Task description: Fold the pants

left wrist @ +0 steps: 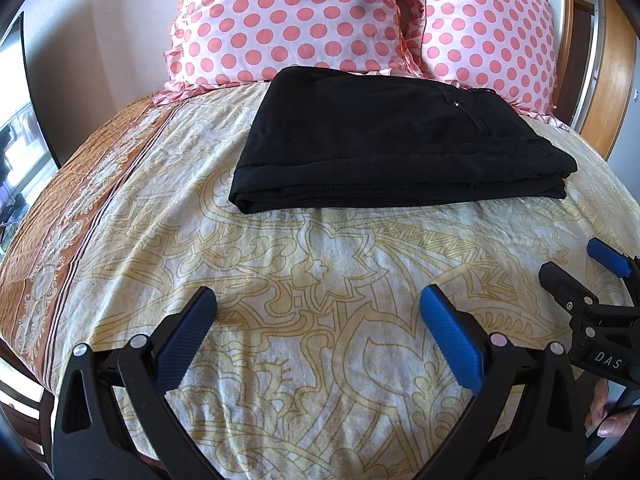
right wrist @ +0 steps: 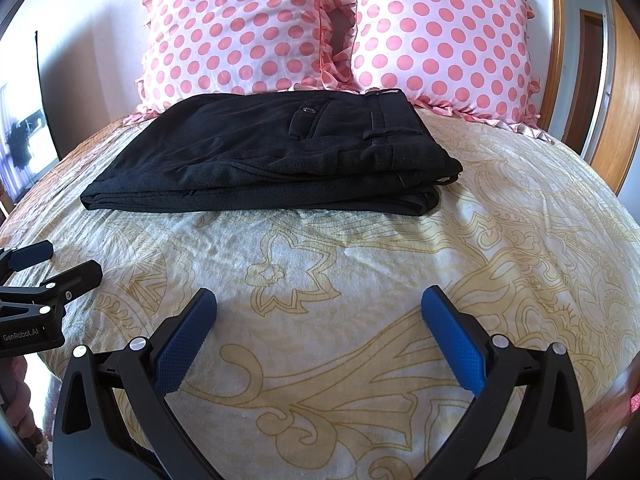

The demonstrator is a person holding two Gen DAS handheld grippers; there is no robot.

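Observation:
Black pants [left wrist: 392, 140] lie folded into a flat rectangle on the bed, just in front of the pillows; in the right wrist view the pants [right wrist: 272, 152] show a back pocket button and the waistband at the right end. My left gripper [left wrist: 318, 300] is open and empty over the sheet, well short of the pants. My right gripper [right wrist: 319, 300] is also open and empty, equally short of them. The right gripper also shows at the right edge of the left wrist view [left wrist: 576, 264], and the left gripper at the left edge of the right wrist view [right wrist: 60, 260].
The bed sheet [left wrist: 320, 248] is cream with a yellow pattern and an orange border at the left. Two pink polka-dot pillows [left wrist: 288, 20] [right wrist: 440, 32] lean at the head. A wooden headboard [right wrist: 620, 100] stands at the right. A window is at the far left.

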